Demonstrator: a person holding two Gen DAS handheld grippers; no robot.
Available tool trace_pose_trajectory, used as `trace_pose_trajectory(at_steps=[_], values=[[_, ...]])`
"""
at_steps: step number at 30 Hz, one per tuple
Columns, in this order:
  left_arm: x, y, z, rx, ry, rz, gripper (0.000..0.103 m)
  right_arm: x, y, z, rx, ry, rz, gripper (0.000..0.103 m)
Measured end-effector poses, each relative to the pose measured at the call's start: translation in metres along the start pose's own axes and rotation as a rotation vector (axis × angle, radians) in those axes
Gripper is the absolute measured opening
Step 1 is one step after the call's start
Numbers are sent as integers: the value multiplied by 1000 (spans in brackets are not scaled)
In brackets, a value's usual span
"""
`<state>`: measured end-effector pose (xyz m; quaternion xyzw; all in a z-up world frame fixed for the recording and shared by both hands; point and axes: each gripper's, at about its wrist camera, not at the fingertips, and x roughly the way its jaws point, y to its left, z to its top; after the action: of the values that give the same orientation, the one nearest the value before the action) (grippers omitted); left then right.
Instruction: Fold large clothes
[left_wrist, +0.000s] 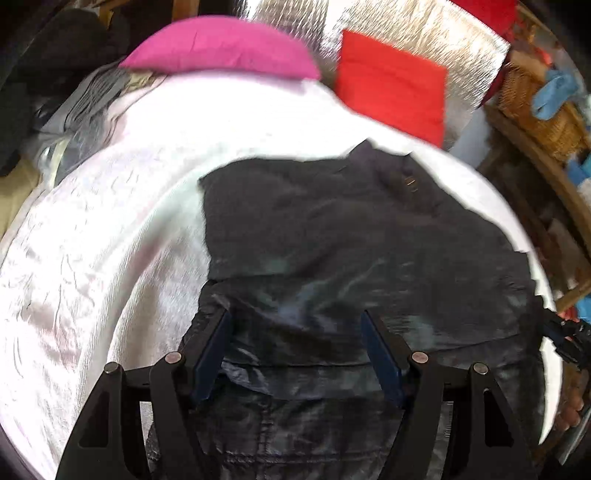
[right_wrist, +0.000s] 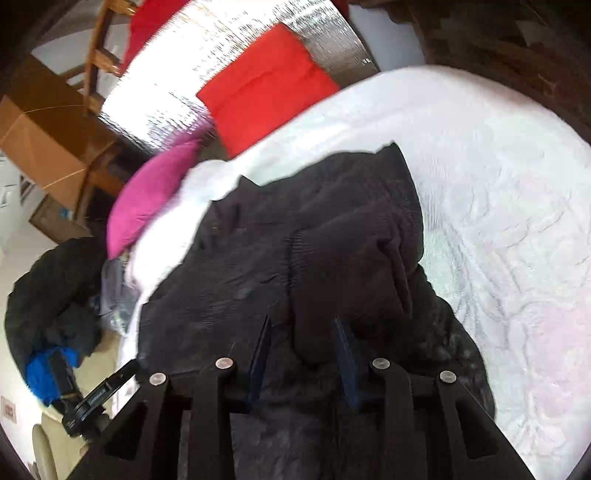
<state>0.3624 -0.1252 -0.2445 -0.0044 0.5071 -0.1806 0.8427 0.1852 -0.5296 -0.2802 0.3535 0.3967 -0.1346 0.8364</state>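
A large black jacket (left_wrist: 351, 240) lies on a white bedspread (left_wrist: 110, 240), its shiny lining showing near me. My left gripper (left_wrist: 295, 321) hovers over the jacket's near part with its jaws wide open and nothing between the pads. In the right wrist view the jacket (right_wrist: 314, 240) lies bunched on the bedspread (right_wrist: 498, 221). My right gripper (right_wrist: 301, 328) is partly open, and a thick fold or sleeve (right_wrist: 314, 332) of the jacket runs between its pads; whether the pads press on it I cannot tell.
A magenta pillow (left_wrist: 221, 48) and a red pillow (left_wrist: 391, 88) lie at the head of the bed against a silver foil panel (left_wrist: 424, 33). A wicker basket (left_wrist: 535, 107) stands on the right. A dark clothes pile (right_wrist: 55, 295) and a cardboard box (right_wrist: 44, 140) sit beside the bed.
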Motion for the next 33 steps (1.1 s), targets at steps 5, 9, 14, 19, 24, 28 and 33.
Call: trace_pose_trajectory(at_steps=[5, 9, 14, 19, 24, 28, 33], values=[[15, -16, -9, 124, 41, 121, 72, 22, -3, 1, -4, 46, -43, 35], [6, -19, -7, 124, 15, 104, 72, 6, 0, 9, -11, 5, 0, 37], [-10, -18, -4, 84, -68, 58, 72, 19, -3, 24, 2, -38, -39, 38], [20, -29, -7, 164, 25, 142, 72, 39, -13, 27, 13, 9, -41, 38], [2, -29, -6, 144, -12, 75, 72, 17, -7, 19, 18, 31, 40, 52], [-9, -34, -13, 147, -26, -6, 72, 9, 10, -2, -36, 71, 117, 65], [15, -45, -23, 213, 44, 63, 73, 33, 35, -21, -165, 94, -17, 61]])
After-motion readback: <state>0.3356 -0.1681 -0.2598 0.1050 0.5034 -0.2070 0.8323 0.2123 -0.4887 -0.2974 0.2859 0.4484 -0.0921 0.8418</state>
